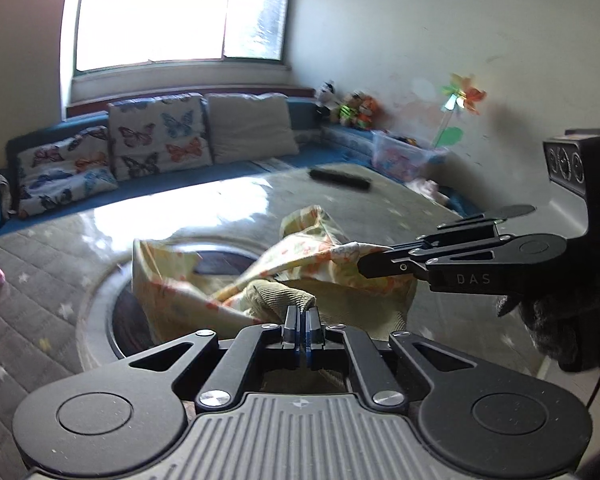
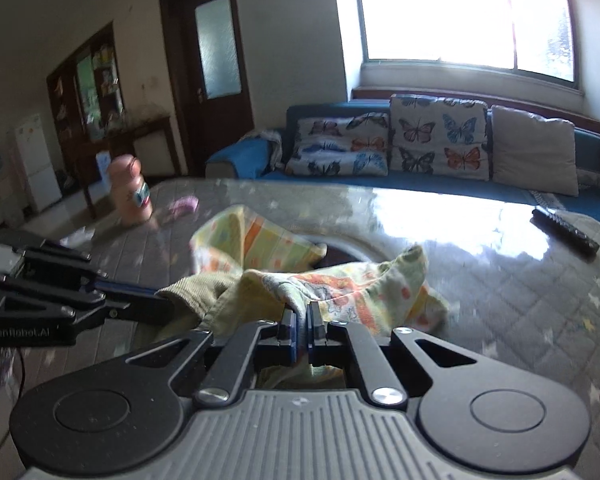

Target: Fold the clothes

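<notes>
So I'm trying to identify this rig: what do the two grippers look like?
Both are matte black linkage grippers with silver pivot screws, round side discs and a ribbed grey base. The right gripper reads "DAS" on its side; the left gripper reads "GenRobot.AI". Finger pads are edged in blue. A thin dark cable hangs below the right one.

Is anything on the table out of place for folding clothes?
Yes. A dark remote lies askew at the table's far edge, and a pink bottle stands at the other end; both are clear of the garment.
</notes>
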